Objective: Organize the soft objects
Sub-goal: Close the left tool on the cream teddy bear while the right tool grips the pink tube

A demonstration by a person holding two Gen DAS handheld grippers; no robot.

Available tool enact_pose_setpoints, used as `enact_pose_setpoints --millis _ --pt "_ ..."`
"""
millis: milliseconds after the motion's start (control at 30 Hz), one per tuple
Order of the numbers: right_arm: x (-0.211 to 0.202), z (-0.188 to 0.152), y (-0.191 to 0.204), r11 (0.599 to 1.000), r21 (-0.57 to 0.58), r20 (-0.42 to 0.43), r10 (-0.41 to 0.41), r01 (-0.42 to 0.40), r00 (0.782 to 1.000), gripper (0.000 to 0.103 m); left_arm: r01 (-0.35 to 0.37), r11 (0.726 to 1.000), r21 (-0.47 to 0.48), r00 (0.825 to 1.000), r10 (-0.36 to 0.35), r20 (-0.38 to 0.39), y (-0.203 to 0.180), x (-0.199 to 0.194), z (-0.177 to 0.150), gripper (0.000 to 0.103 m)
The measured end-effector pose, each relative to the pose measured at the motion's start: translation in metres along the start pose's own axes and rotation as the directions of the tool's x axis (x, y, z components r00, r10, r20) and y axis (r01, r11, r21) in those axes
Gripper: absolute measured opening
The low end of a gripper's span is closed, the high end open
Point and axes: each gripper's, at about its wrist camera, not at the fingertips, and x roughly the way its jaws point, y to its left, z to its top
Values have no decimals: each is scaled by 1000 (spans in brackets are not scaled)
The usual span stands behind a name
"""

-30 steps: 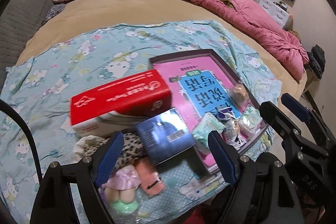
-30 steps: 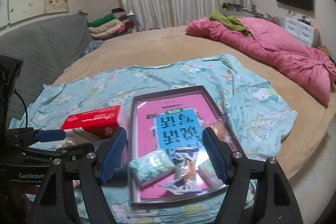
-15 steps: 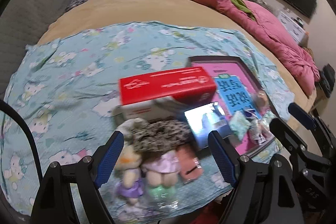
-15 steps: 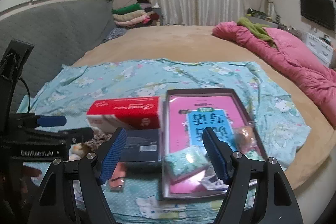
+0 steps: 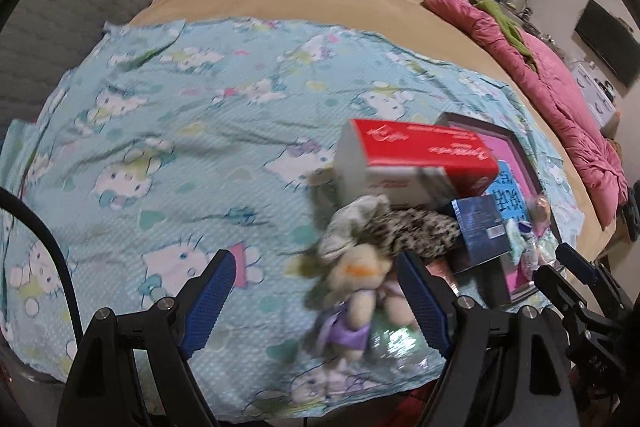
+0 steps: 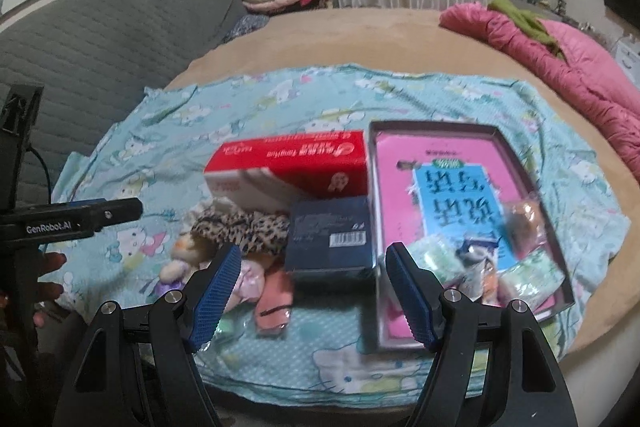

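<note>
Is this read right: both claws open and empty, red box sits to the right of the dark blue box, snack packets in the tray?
One slip. In the right wrist view the red box sits behind the dark blue box, further from the camera, not to its right. The rest holds: left claw and right claw are open and empty, and the snack packets lie in the tray.

Carton (image 6: 296,167) behind small box (image 6: 330,239), plush doll (image 6: 188,255) left (on the sheet (image 6: 280,99)), tray (image 6: 472,129) right

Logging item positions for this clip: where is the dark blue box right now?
In the right wrist view the dark blue box lies on the bedsheet, just in front of the red box, between the leopard-print cloth and the tray.
</note>
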Motion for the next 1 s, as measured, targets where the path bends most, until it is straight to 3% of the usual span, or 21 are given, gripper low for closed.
enact_pose_setpoints --millis 200,500,800,1000 --pt "19 -12 6 1000 1 -80 9 -9 997 76 11 1000 -21 999 -12 -50 14 11 -16 82" --pt "47 -27 8 1000 10 -179 3 -1 984 76 72 997 -4 990 -72 -122 3 31 -31 82" --pt "81 -38 16 1000 18 -252 16 -12 968 76 76 997 5 984 -74 -163 -1 49 -35 82" --pt "100 -41 17 998 53 -280 50 -37 959 46 76 997 1 980 -74 -182 -1 58 -35 82"
